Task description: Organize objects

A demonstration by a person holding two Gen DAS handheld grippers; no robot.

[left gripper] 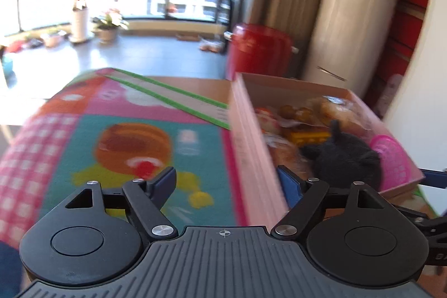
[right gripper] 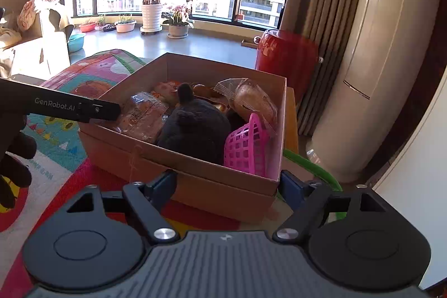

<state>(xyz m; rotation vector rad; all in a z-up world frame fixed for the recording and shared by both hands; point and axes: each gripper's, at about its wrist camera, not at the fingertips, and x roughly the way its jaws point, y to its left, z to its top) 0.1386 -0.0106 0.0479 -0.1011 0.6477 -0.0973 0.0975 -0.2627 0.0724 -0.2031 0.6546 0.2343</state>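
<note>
A brown cardboard box (right gripper: pixel 195 180) stands on a colourful play mat (right gripper: pixel 56 147). It holds a dark grey knit hat (right gripper: pixel 195 127), a pink plastic basket (right gripper: pixel 245 147), wrapped bread packs (right gripper: pixel 142 113) and a yellow toy (left gripper: pixel 307 136). My right gripper (right gripper: pixel 227 185) is open, its jaws either side of the box's near corner. My left gripper (left gripper: pixel 229 183) is open at the box's left wall (left gripper: pixel 251 158); its right finger sits inside the box by the hat (left gripper: pixel 346 158). The left gripper's body also shows in the right wrist view (right gripper: pixel 64 105).
A red round container (right gripper: pixel 287 57) stands behind the box. A tall cream air conditioner (right gripper: pixel 368 46) and curtains are at the right. Potted plants (right gripper: pixel 151 16) line the window. A sofa (right gripper: pixel 28 46) is at the far left.
</note>
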